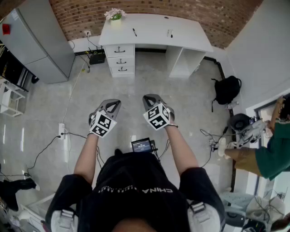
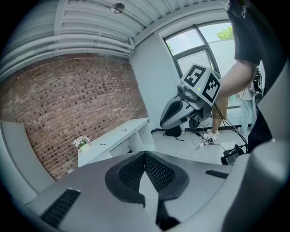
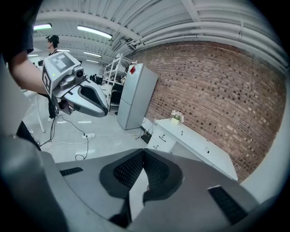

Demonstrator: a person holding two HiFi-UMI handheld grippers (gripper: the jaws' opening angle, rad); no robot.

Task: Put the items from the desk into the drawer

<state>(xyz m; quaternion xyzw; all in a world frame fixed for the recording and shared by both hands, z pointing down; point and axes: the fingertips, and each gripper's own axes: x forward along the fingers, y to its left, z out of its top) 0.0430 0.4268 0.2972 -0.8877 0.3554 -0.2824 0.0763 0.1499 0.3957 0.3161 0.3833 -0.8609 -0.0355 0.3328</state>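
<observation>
The left gripper (image 1: 113, 105) and right gripper (image 1: 150, 99) hold nothing, fingers (image 2: 158, 172) pressed together, and the white table (image 1: 190, 36) with its pen (image 1: 134, 32) sits far ahead, top middle.

White desk (image 1: 154, 31) against red-brown brick wall (image 1: 190, 13). On desk, pale pink flowers (image 1: 114, 13). Left of desk, grey fridge (image 1: 38, 43); right of desk, black backpack (image 1: 228, 89). In front of desk, grey left gripper (image 1: 112, 105) and right gripper (image 1: 152, 99), both with black-and-white chequered marker cubes and black mesh-patterned pads.
</observation>
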